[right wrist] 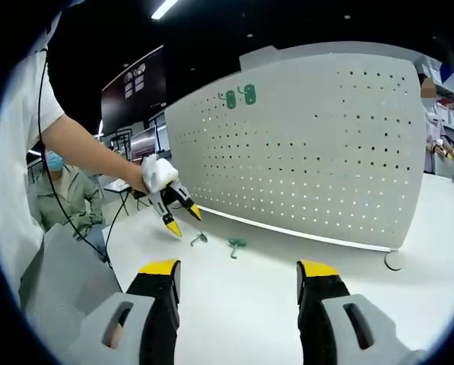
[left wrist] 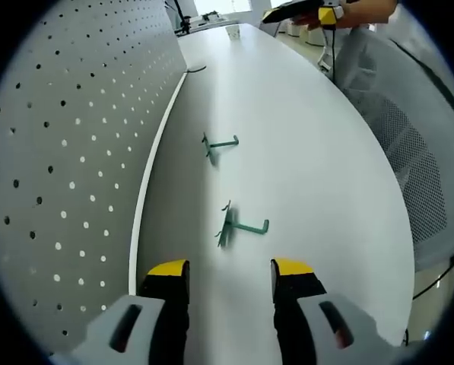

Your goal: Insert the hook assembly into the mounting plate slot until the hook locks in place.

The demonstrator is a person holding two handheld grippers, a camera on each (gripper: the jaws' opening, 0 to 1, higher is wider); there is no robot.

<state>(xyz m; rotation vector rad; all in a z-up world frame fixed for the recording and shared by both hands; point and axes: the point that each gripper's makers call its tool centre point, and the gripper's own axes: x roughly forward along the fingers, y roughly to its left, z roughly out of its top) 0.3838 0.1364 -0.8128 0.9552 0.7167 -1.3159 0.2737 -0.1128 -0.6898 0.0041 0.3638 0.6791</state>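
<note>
Left gripper [left wrist: 230, 275] hangs open and empty over the white table [left wrist: 318, 167], the nearer green hook [left wrist: 240, 225] straight ahead, stem running crosswise. Beyond lies a second hook [left wrist: 219, 144] (the pegboard [left wrist: 67, 152] stands alongside). Right gripper [right wrist: 238, 275], also wide, sits well back.

Grey mesh chair [left wrist: 409, 144] beside the white table [left wrist: 310, 137]; seated person in a green jacket [right wrist: 63, 199].

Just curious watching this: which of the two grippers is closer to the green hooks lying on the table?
Left. The left gripper hovers just above the green hooks, jaws open, while the right gripper hangs back, well short of them.
</note>
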